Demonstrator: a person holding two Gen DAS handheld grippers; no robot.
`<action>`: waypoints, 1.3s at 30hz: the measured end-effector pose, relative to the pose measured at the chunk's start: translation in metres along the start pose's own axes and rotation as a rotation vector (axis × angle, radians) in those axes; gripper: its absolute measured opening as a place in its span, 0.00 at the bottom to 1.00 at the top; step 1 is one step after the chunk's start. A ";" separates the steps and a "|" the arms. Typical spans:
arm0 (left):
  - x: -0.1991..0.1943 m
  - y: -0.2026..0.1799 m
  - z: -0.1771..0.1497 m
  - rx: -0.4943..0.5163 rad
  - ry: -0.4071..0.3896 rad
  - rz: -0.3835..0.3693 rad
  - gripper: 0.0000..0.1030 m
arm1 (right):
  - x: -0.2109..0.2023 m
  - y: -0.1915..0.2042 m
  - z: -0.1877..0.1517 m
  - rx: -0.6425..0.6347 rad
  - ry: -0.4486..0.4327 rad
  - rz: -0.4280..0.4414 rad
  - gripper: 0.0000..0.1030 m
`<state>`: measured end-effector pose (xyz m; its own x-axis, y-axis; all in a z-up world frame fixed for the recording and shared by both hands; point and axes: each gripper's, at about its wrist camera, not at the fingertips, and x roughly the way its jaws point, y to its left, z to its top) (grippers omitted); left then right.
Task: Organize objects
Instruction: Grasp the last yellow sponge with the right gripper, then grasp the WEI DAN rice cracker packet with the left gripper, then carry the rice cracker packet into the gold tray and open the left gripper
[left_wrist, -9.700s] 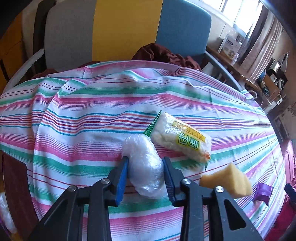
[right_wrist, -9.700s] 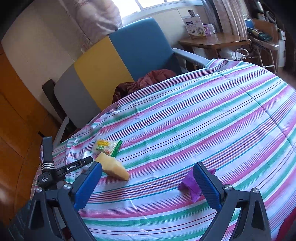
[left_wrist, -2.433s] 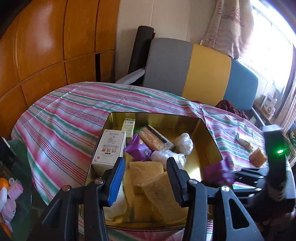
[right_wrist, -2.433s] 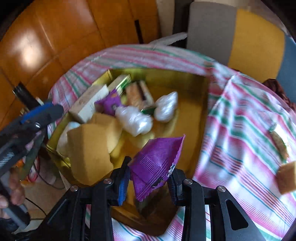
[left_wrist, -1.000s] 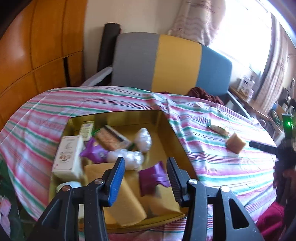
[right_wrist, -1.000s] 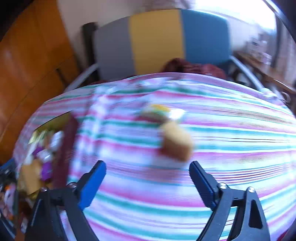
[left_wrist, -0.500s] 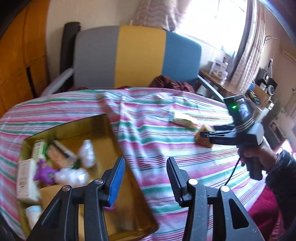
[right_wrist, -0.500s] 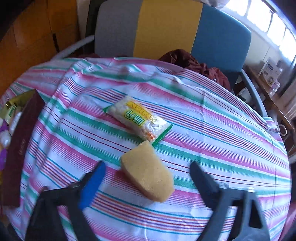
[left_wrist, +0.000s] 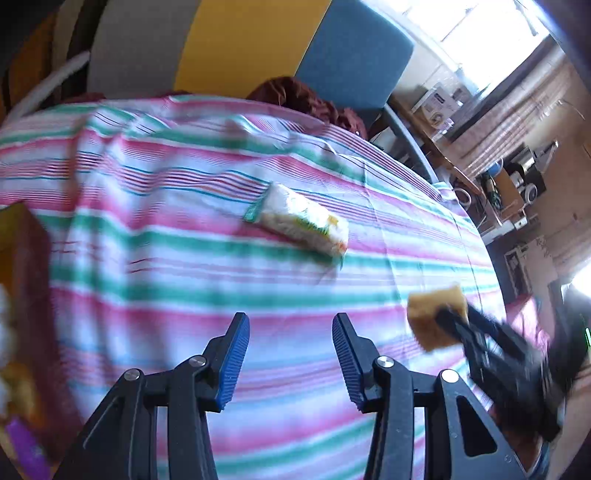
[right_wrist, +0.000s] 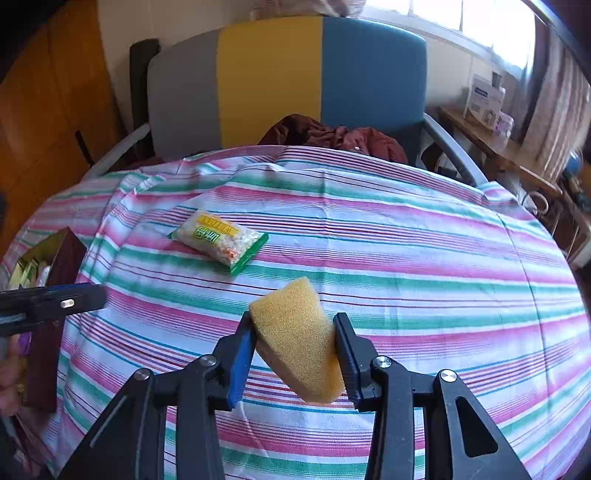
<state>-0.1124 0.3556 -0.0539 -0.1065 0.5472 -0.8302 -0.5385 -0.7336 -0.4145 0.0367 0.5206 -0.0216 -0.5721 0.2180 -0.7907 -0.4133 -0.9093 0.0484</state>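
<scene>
In the right wrist view my right gripper (right_wrist: 293, 321) is shut on a yellow sponge wedge (right_wrist: 295, 332), both pads pressing its sides just above the striped tablecloth (right_wrist: 406, 236). A snack packet (right_wrist: 218, 240) with green edges lies on the cloth further back and to the left. My left gripper (left_wrist: 290, 325) hangs open and empty over the cloth, with the snack packet (left_wrist: 303, 225) ahead of it. To its right I see the sponge (left_wrist: 432, 314) held in the right gripper (left_wrist: 454, 321). One left fingertip (right_wrist: 74, 297) pokes into the right wrist view from the left.
A gold tin box (right_wrist: 68, 254) with several items stands at the table's left edge; its wall (left_wrist: 26, 251) is blurred in the left wrist view. A grey, yellow and blue chair (right_wrist: 284, 81) with a dark red cloth (right_wrist: 332, 136) stands behind. A cluttered side table (right_wrist: 498, 144) is at right.
My right gripper has closed on the sponge that lay between its wide jaws. My left gripper has swung right, away from the tin box and toward the snack packet.
</scene>
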 end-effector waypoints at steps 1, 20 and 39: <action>0.010 -0.001 0.006 -0.025 0.011 -0.001 0.46 | 0.000 -0.002 0.001 0.011 -0.003 0.011 0.42; 0.116 -0.061 0.086 0.105 -0.010 0.259 0.50 | -0.013 -0.034 0.006 0.166 -0.037 0.084 0.44; -0.003 -0.014 -0.025 0.227 -0.209 0.280 0.37 | 0.018 -0.003 -0.010 0.025 0.085 0.160 0.43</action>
<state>-0.0837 0.3542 -0.0554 -0.4299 0.4264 -0.7958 -0.6330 -0.7709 -0.0710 0.0345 0.5233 -0.0416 -0.5707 0.0391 -0.8203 -0.3400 -0.9205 0.1926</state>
